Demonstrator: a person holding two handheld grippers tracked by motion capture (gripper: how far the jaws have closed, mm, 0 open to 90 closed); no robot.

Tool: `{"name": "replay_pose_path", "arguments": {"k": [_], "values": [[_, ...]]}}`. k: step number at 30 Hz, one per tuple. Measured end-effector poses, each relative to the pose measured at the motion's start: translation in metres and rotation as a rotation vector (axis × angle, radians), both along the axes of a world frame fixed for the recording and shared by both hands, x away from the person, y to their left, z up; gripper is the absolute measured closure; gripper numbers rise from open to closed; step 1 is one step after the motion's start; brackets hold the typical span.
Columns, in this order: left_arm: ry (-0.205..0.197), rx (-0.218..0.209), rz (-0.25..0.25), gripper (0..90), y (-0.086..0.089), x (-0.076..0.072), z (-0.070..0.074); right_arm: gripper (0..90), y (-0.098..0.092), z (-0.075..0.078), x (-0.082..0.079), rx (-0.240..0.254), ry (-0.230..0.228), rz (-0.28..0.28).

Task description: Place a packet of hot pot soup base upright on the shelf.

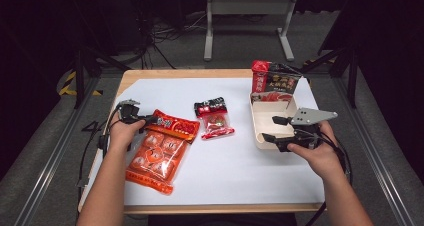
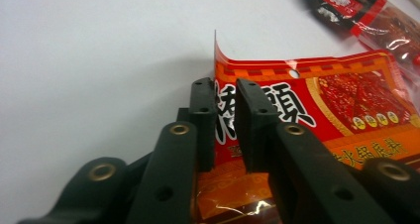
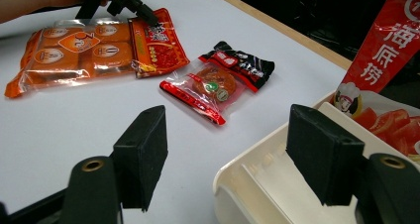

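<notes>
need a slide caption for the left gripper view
Left tool pinching the top edge of the orange snack bag on the white table.

The white sheet (image 1: 210, 171) covers a wooden table (image 1: 150, 75) whose edge shows at the far and near sides. Grey carpet floor (image 1: 45, 151) surrounds it, dark beyond. Past the far edge stands a grey metal frame (image 1: 247, 8), with loose cables (image 1: 165, 33) to its left.

Glossy plastic orange snack bag (image 1: 159, 151) on matt white paper (image 1: 240, 171).
</notes>
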State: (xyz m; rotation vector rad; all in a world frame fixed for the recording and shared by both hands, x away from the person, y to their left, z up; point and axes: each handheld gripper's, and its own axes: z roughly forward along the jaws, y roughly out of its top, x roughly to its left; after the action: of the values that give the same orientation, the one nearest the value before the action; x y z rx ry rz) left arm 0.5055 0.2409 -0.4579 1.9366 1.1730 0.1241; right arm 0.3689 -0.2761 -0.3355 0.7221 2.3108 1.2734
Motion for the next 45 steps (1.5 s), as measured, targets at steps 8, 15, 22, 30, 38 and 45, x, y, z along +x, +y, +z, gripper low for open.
{"name": "replay_pose_path", "arguments": {"k": [8, 15, 22, 30, 38, 45], "values": [[-0.023, 0.060, -0.006, 89.9, -0.006, -0.003, 0.001, 32.4, 0.000, 0.000, 0.000, -0.005, -0.004, -0.002], [-0.046, 0.054, 0.014, 90.0, -0.004, -0.007, 0.012, 36.5, -0.001, 0.001, -0.001, 0.004, -0.008, -0.003], [-0.128, 0.008, 0.037, 90.0, 0.006, -0.025, 0.038, 47.3, 0.001, 0.005, -0.004, 0.023, 0.002, 0.003], [-0.210, -0.056, 0.045, 90.0, 0.014, -0.047, 0.064, 49.4, 0.006, 0.008, -0.006, 0.031, 0.000, 0.014], [-0.284, -0.088, 0.041, 90.0, 0.015, -0.066, 0.085, 49.5, 0.012, 0.012, -0.009, 0.061, -0.003, 0.028], [-0.350, -0.111, 0.010, 90.0, 0.011, -0.083, 0.106, 46.9, 0.029, 0.013, -0.009, 0.097, -0.011, 0.050]]}}
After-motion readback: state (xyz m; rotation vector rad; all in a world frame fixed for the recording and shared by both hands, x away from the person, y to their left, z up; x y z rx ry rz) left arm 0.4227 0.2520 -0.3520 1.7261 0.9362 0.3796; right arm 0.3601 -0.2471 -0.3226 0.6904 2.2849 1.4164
